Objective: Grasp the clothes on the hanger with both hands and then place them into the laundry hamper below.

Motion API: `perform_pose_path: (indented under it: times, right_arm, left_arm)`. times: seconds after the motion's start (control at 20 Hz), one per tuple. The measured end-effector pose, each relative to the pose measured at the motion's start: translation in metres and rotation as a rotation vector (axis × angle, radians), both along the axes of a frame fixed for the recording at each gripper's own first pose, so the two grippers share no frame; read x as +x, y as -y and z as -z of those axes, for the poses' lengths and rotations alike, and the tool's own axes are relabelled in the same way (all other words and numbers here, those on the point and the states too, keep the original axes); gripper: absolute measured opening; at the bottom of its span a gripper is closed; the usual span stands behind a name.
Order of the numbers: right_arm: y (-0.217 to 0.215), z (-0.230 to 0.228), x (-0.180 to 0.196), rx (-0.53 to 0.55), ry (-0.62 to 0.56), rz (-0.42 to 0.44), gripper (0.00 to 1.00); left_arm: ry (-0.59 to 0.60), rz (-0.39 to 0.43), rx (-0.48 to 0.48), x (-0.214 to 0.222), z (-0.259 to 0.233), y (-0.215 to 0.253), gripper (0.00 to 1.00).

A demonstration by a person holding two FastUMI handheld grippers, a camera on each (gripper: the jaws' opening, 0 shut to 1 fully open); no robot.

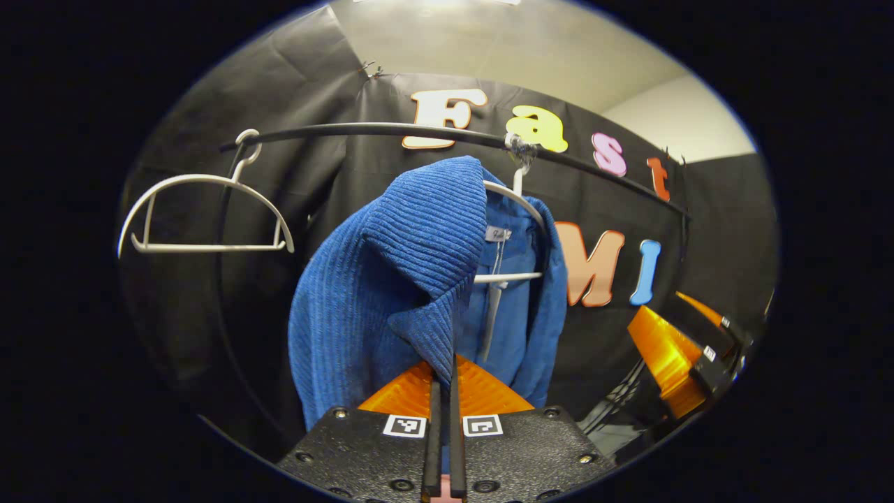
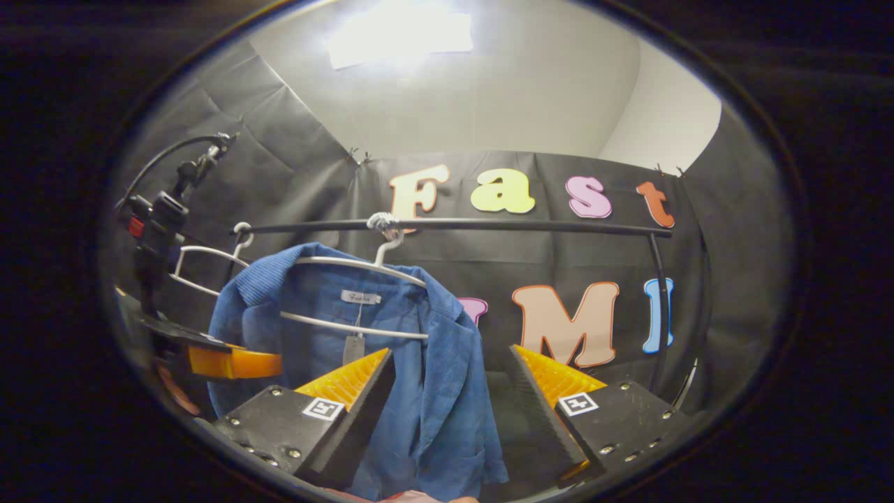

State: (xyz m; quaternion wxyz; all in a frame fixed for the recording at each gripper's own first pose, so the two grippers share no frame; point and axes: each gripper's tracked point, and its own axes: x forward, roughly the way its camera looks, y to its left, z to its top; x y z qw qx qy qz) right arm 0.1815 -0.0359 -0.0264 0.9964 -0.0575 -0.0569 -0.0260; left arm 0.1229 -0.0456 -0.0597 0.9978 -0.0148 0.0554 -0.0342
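Jaws of the left gripper pinch the blue corduroy jacket's collar; the right gripper gapes before its other lapel. That jacket hangs on a white hanger, so the right should clamp fabric, not wire.

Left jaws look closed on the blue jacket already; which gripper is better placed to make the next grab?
Right. The right gripper has its jaws wide open, level with the blue jacket, whose front hangs between them. The left gripper is already shut on the jacket's fabric.
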Motion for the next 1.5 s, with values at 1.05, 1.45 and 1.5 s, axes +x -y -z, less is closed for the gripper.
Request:
perform_pose_path:
  times: [1.05, 1.45, 1.5]
  right_arm:
    - [0.018, 0.106, 0.138, 0.121, -0.229, 0.040, 0.34]
    - [0.030, 0.086, 0.112, 0.014, -0.214, 0.157, 0.03]
    - [0.035, 0.082, 0.107, 0.006, -0.201, 0.179, 0.02]
  left_arm:
    - [0.019, 0.089, 0.011, -0.025, 0.023, 0.012, 0.00]
    - [-0.055, 0.190, -0.069, -0.057, -0.006, -0.015, 0.00]
    - [-0.062, 0.198, -0.071, -0.062, -0.008, -0.018, 0.00]
